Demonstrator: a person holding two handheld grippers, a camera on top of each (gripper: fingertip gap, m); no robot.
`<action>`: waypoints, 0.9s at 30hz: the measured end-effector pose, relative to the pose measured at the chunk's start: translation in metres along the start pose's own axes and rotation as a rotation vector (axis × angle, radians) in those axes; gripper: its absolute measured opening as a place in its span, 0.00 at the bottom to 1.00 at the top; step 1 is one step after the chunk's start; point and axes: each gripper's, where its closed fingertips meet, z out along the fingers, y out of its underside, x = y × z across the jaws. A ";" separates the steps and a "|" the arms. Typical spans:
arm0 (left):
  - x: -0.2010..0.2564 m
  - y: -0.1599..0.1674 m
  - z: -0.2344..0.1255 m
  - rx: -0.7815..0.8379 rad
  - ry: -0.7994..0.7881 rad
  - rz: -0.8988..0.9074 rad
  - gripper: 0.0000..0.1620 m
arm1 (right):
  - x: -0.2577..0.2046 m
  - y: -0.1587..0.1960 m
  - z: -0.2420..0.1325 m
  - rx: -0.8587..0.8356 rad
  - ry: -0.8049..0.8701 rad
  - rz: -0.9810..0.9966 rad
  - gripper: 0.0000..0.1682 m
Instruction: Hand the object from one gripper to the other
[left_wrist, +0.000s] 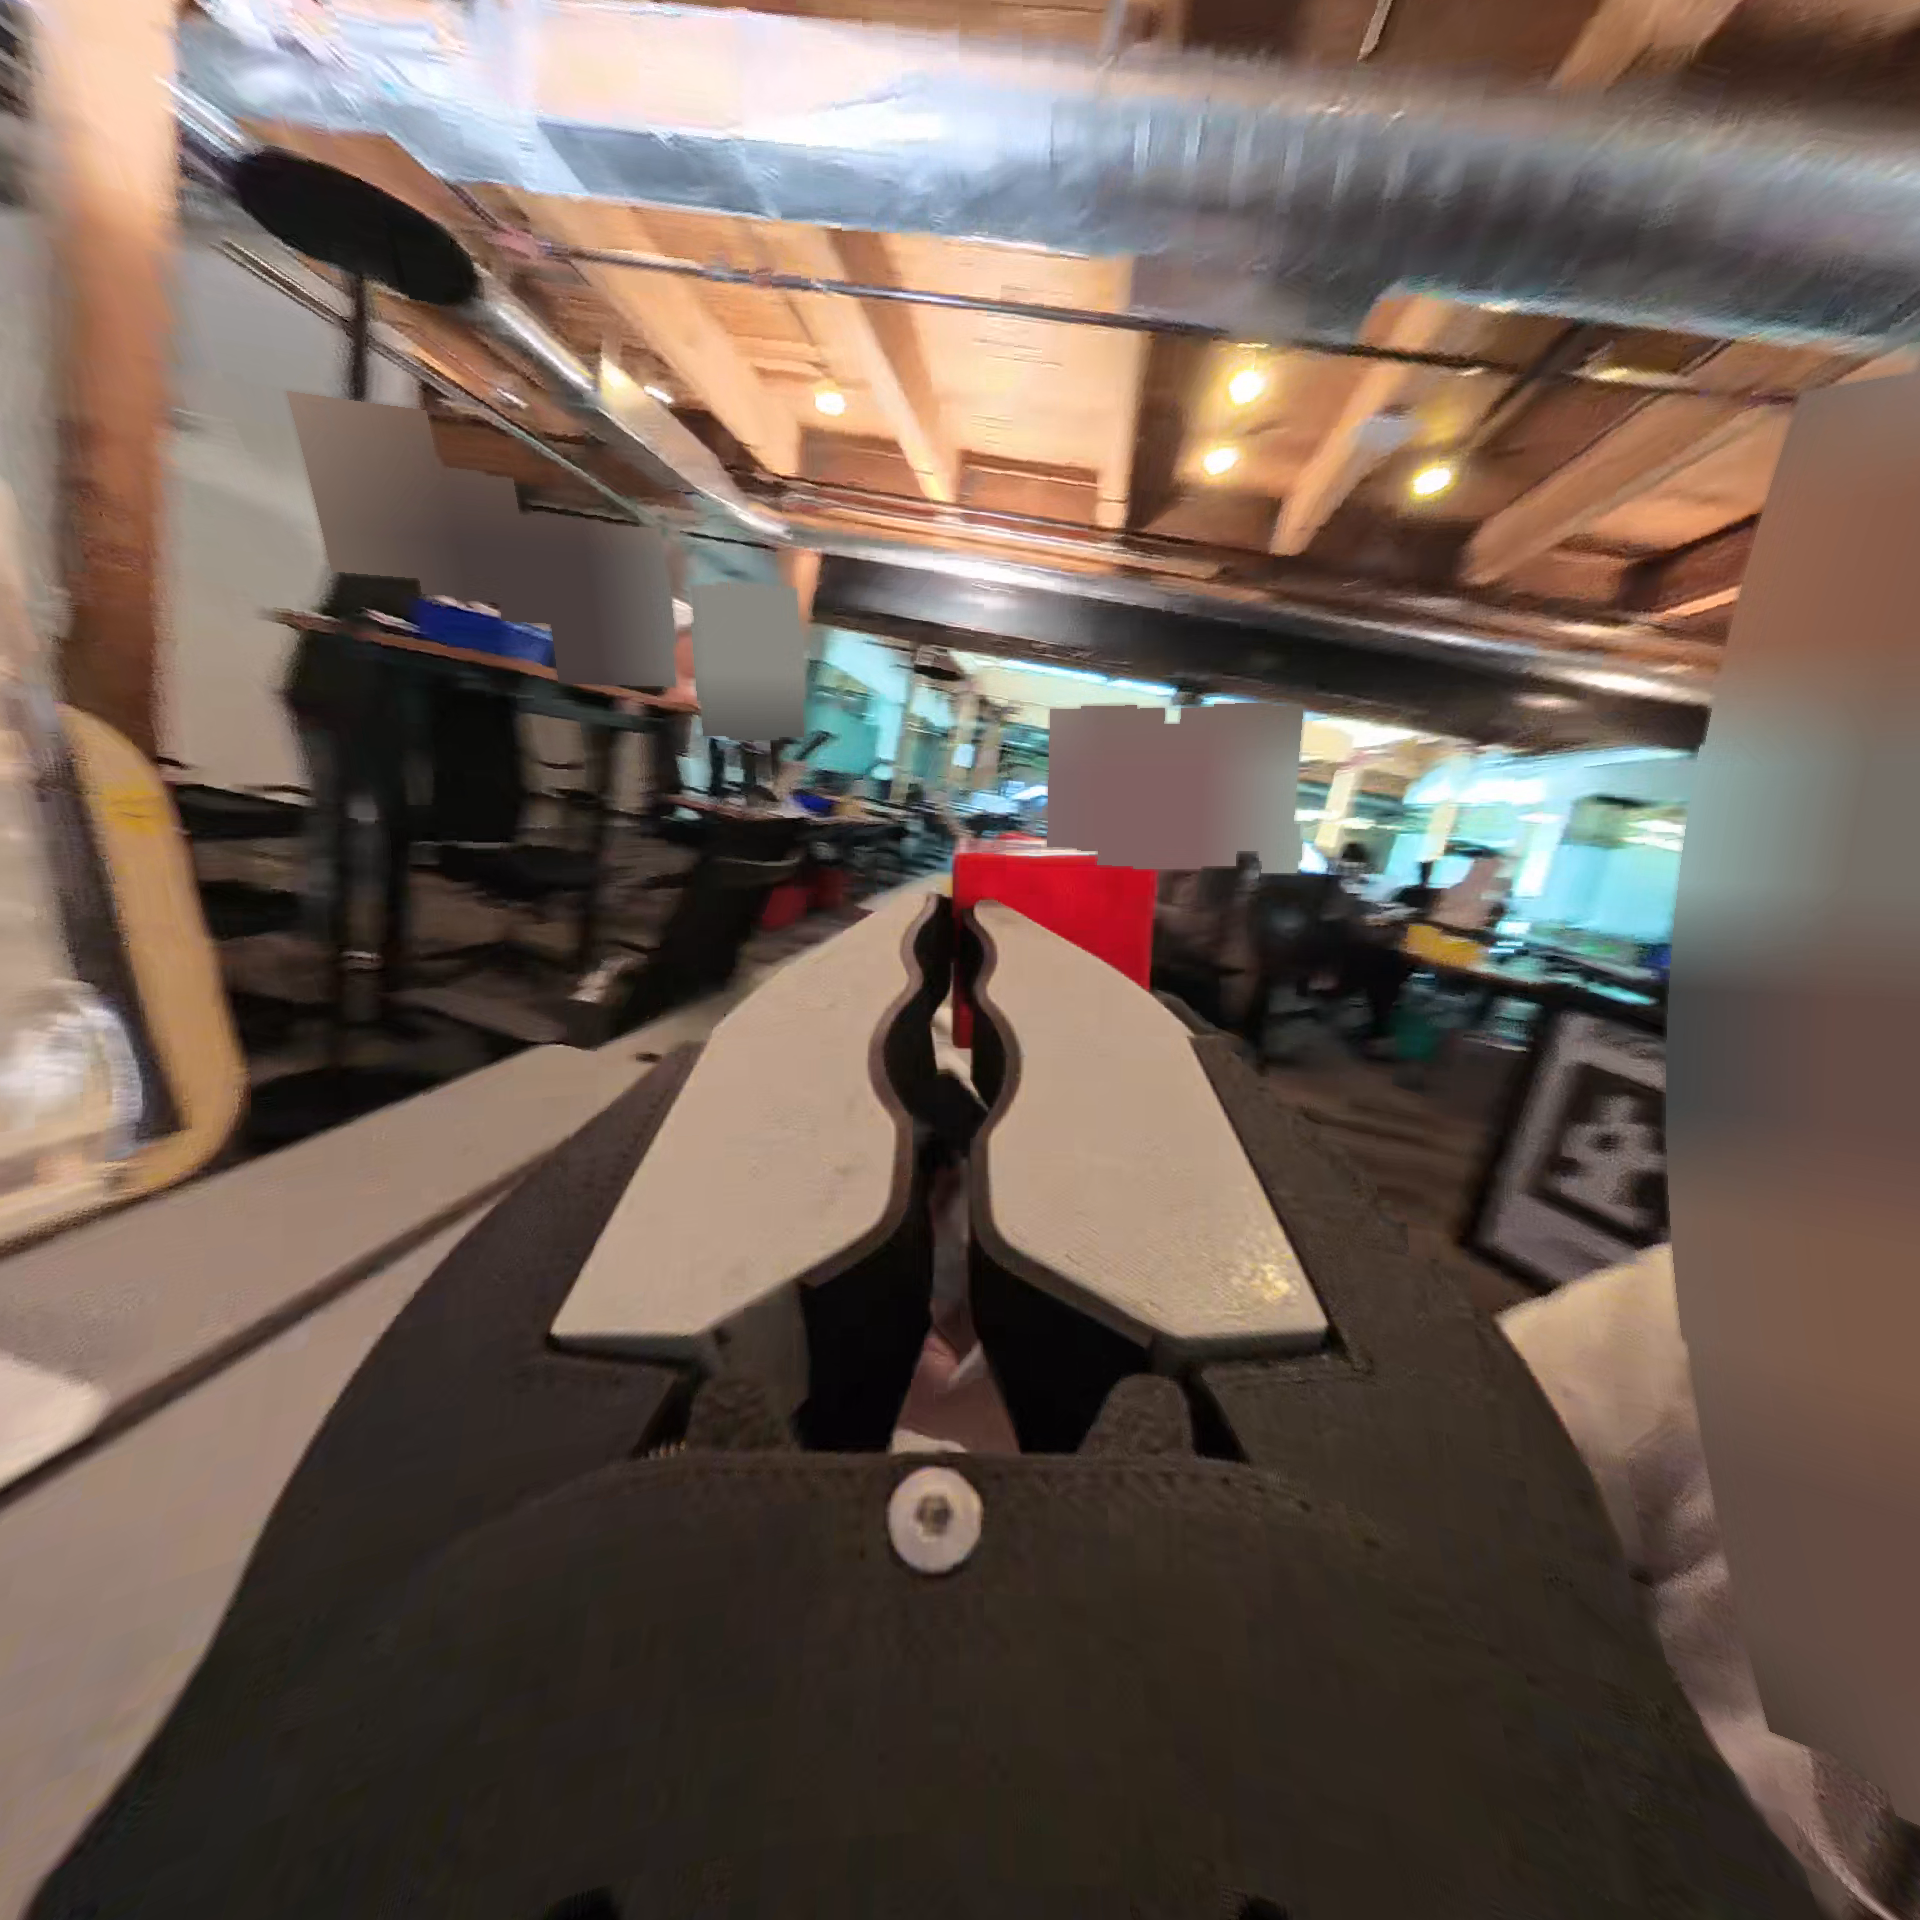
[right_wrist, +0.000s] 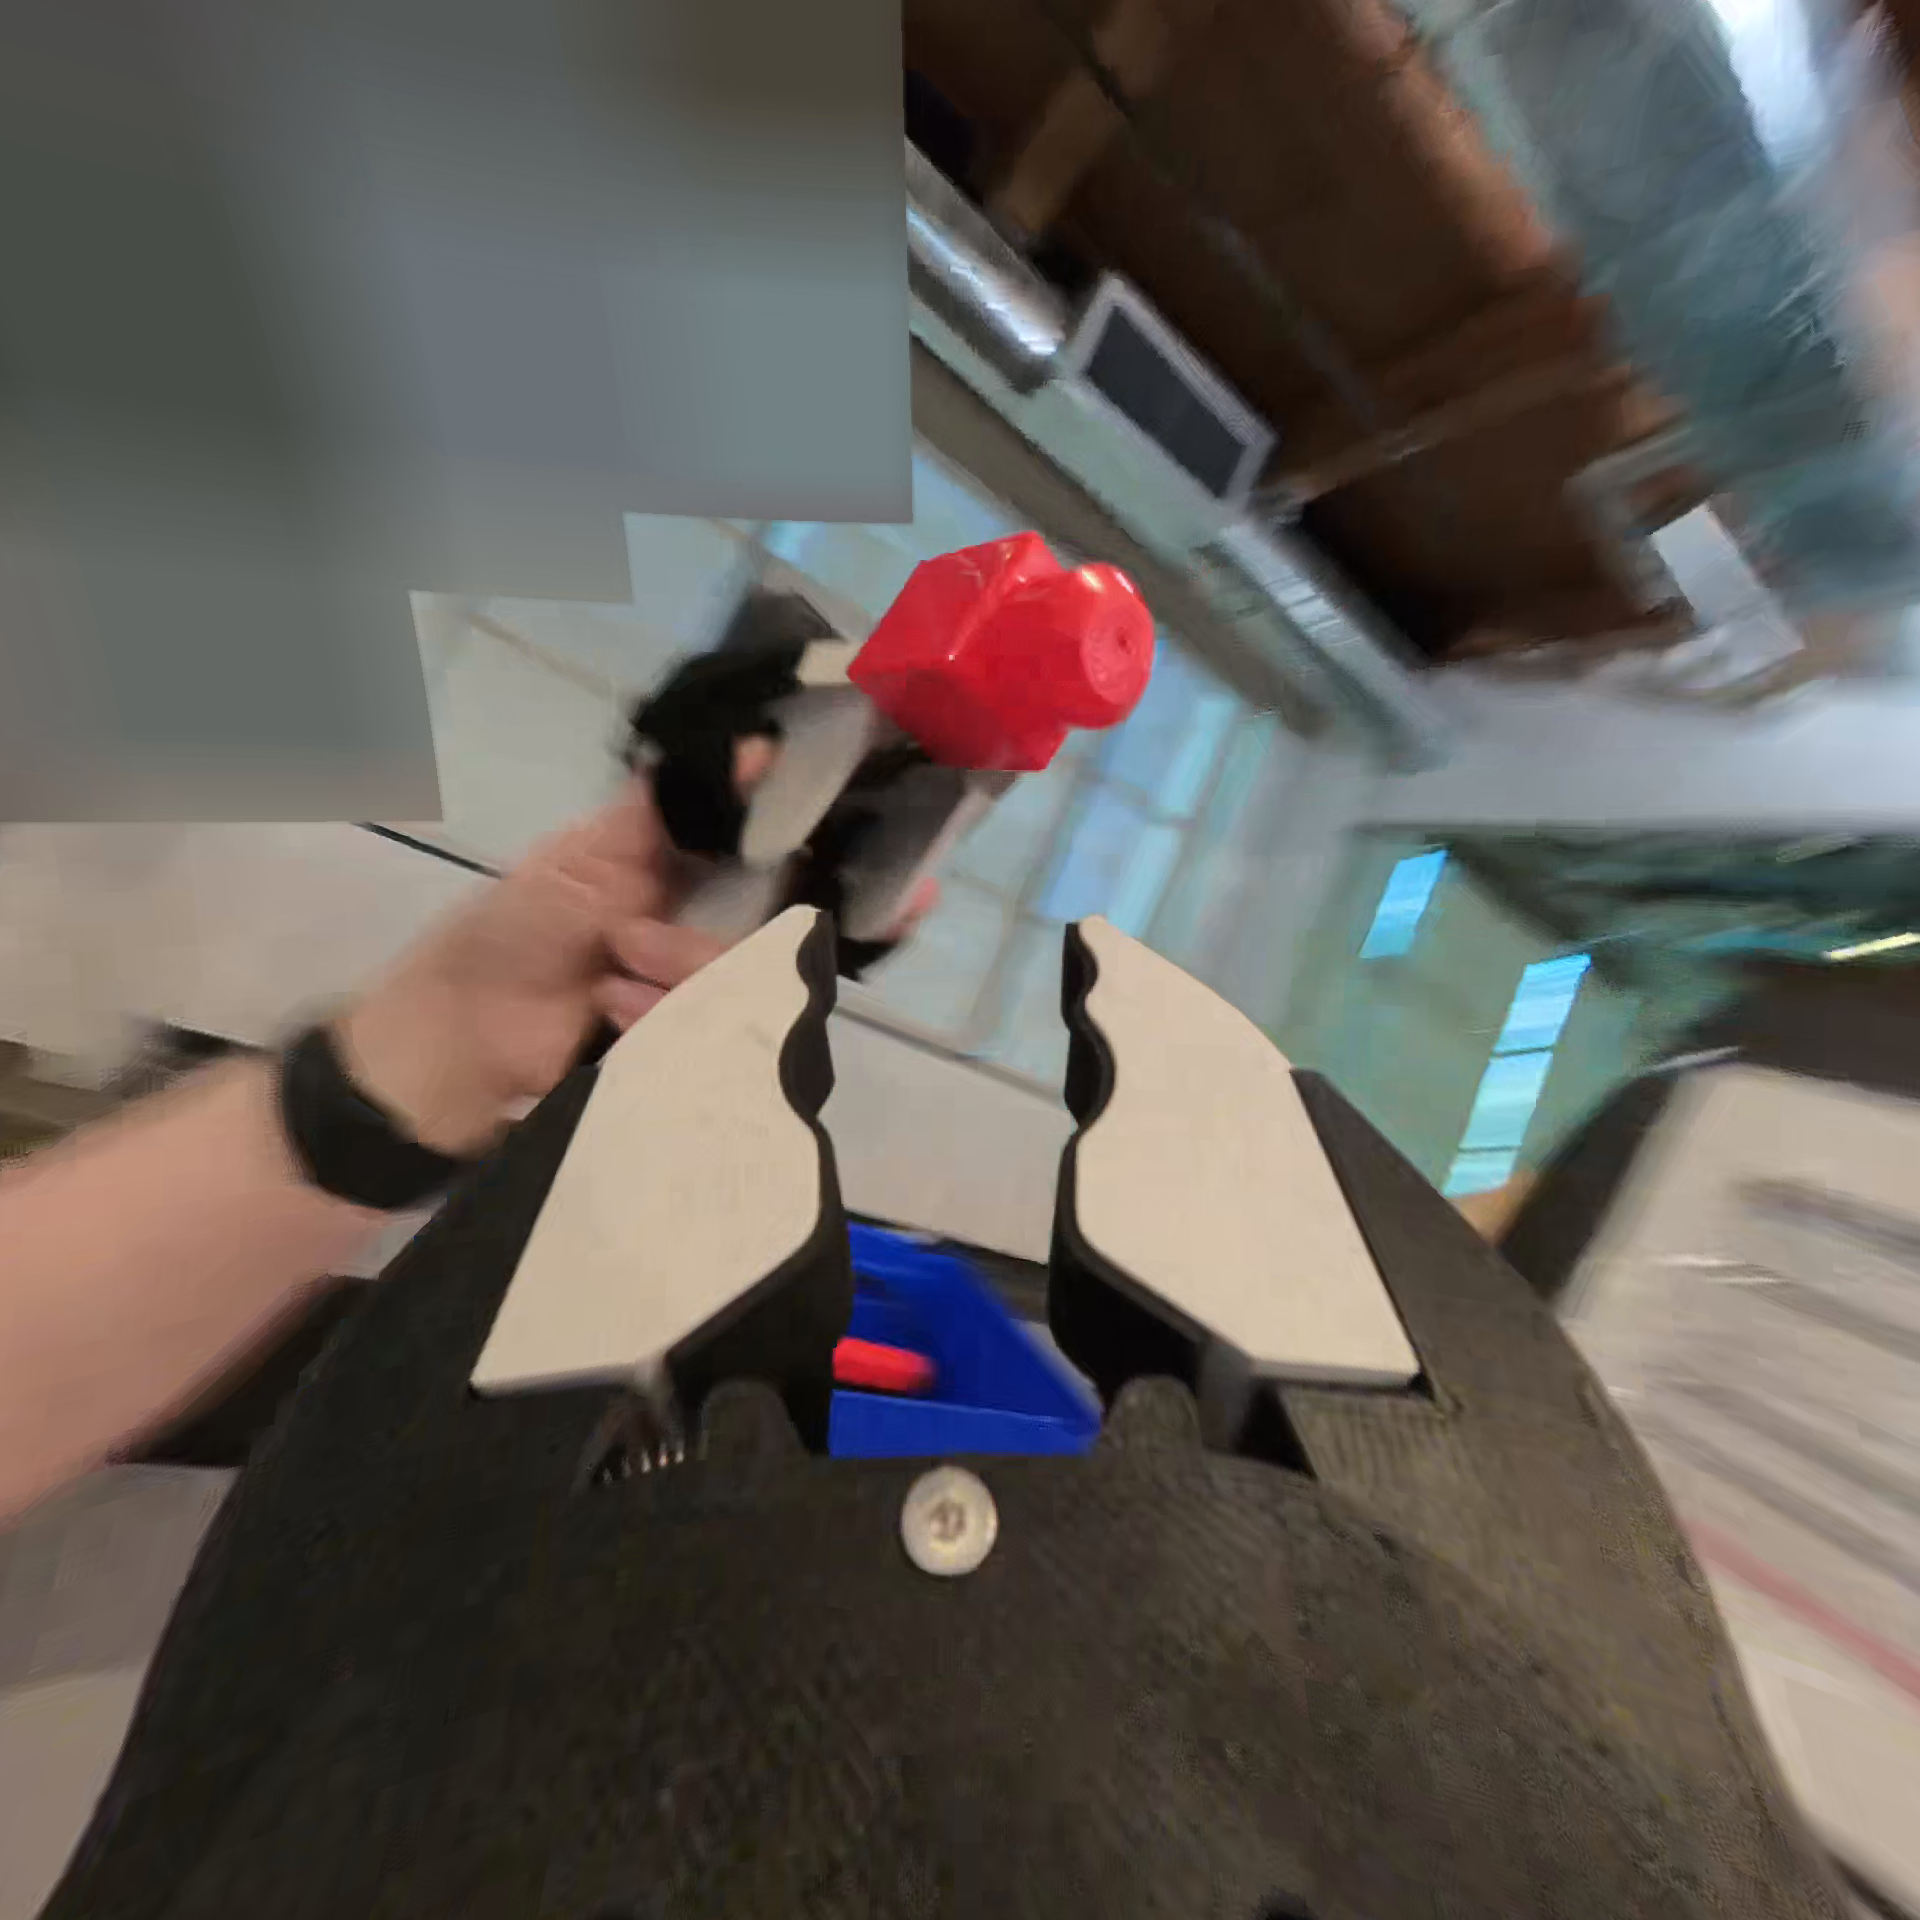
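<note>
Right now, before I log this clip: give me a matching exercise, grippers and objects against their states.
Things:
1. left gripper
2. right gripper
3. red object
4. blue bin

States:
A. low, seen between the near fingers, a red piece inside
B. open, holding nothing
C. held up in the air
D. shut on the red thing

Pairs: 1-D, 2-B, 3-C, 4-A

2 tools (right_wrist: 948, 935), 1 red object (right_wrist: 1003, 655)
</note>
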 end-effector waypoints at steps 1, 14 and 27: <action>0.001 0.003 0.000 -0.023 0.054 -0.052 0.00 | -0.002 -0.002 0.001 0.005 -0.075 0.152 0.26; -0.017 0.046 0.011 -0.234 0.034 -0.048 0.01 | 0.019 -0.012 -0.006 0.034 -0.221 0.693 0.19; -0.061 0.055 0.021 -0.374 -0.585 1.018 0.40 | 0.106 0.067 -0.048 0.479 0.239 1.805 0.19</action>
